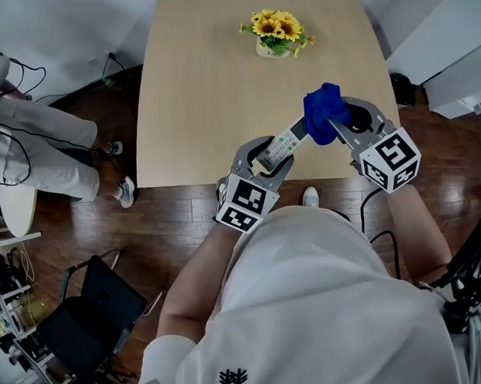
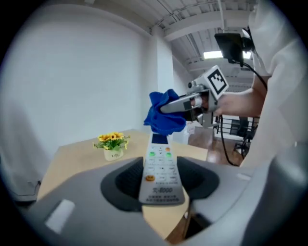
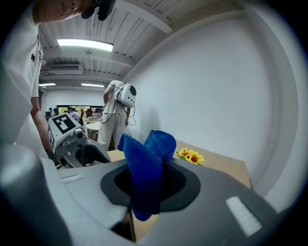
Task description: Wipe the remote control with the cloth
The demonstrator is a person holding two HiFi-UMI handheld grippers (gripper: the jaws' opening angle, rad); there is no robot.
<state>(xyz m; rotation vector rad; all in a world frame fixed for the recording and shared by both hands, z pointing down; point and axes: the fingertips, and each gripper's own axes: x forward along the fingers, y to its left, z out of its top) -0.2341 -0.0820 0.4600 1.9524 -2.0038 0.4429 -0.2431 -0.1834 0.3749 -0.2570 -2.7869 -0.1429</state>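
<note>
Over the near edge of the pale wooden worktop, toward its right-hand near corner, both tools are held in the air. The left tongs are closed part-way on the sides of the white remote control, which lies buttons up (its far end points at the other tool). The right tongs are clamped on a bunched blue cloth, which sticks up from between the jaws and lies against the remote's far end. Well apart, near the worktop's far edge, stands a small pot of sunflowers.
</note>
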